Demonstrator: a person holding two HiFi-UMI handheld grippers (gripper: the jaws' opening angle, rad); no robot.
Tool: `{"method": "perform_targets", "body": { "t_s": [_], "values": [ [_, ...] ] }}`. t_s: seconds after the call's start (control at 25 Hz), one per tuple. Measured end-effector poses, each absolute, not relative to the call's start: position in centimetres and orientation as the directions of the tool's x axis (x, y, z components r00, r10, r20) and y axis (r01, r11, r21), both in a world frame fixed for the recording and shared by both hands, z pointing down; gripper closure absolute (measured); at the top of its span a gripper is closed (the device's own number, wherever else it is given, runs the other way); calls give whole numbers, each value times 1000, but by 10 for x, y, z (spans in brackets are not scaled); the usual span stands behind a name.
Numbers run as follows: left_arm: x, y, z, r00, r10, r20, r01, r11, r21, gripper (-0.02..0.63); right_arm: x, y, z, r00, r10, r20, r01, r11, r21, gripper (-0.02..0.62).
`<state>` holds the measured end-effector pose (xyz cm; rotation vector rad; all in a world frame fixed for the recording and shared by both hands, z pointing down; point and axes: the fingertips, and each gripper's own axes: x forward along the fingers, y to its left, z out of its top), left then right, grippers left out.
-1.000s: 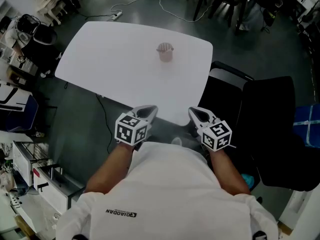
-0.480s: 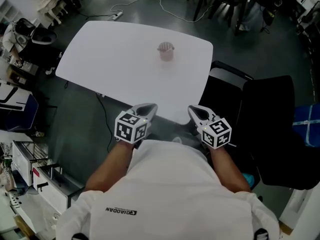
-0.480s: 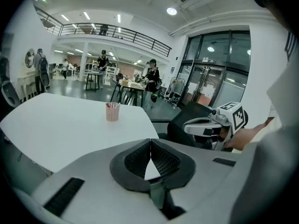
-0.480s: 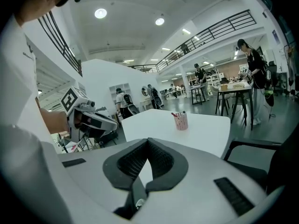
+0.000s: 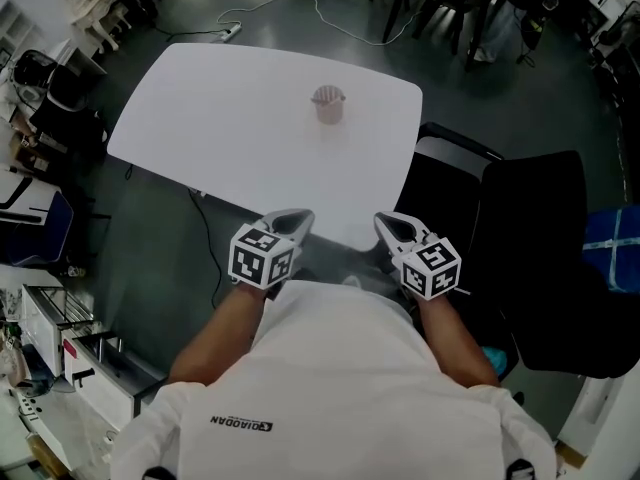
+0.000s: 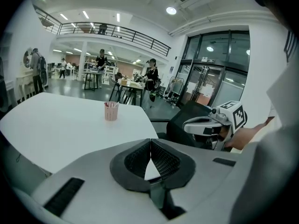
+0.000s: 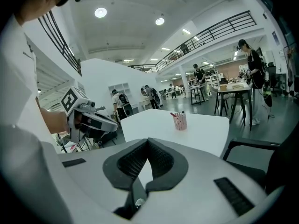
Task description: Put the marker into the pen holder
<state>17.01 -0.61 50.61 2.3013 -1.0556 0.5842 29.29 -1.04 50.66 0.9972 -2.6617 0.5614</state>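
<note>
As floor [image 5: 160,253] surrounds, table [image 5: 220,128] bears pen holder [image 5: 328,104].

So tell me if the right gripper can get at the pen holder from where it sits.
Probably yes. The table between the right gripper and the pen holder is bare, so nothing blocks the way, though the holder stands far across and needs a long forward stretch.

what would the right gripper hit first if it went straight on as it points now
Probably the white table top near its front edge, well short of the pen holder; depth is hard to judge.
</note>
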Motion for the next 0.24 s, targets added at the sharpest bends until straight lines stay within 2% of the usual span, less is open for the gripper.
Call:
{"method": "perform_targets", "body": {
  "t_s": [0.24],
  "values": [
    [173, -9, 501, 605, -554, 572, -779, -558, 284, 577, 298, -12, 507, -727, -589, 354, -682, 677, -275, 577]
  ]
}}
